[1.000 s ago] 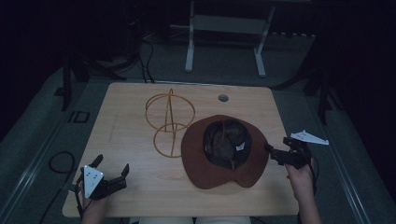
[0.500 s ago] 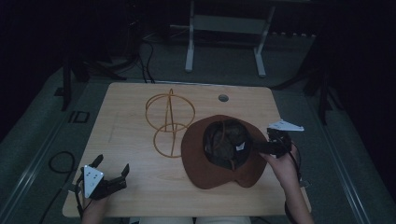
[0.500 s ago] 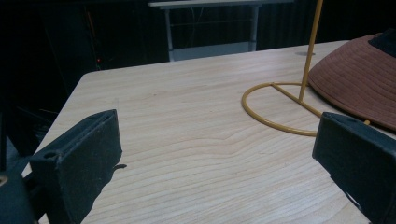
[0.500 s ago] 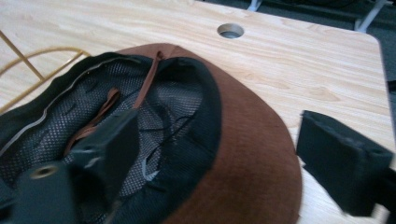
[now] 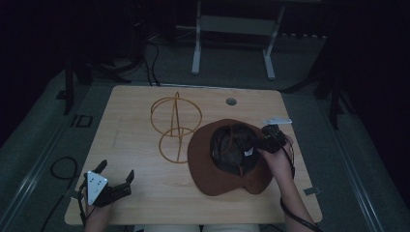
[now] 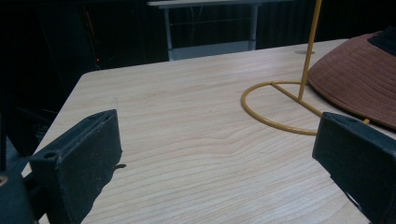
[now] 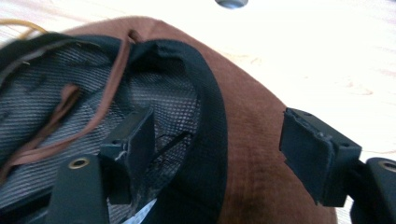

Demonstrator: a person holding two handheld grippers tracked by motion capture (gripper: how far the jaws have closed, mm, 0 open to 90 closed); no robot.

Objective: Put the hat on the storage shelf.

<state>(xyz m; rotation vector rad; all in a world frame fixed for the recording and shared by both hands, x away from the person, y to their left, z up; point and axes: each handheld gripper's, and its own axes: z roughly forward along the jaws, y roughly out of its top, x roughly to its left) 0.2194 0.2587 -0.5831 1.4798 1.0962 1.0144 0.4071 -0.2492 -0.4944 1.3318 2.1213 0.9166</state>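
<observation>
The brown brimmed hat point(image 5: 227, 154) lay upside down on the right half of the wooden tabletop point(image 5: 145, 193), its brim touching the base ring of the yellow wire hat stand point(image 5: 175, 126). The right tongs point(image 5: 258, 144) were spread open astride the inner edge of the hat — one jaw inside the mesh-lined crown, the other over the brim. The left tongs point(image 5: 116, 176) sat near the front left corner, jaws wide apart and gripping nothing.
</observation>
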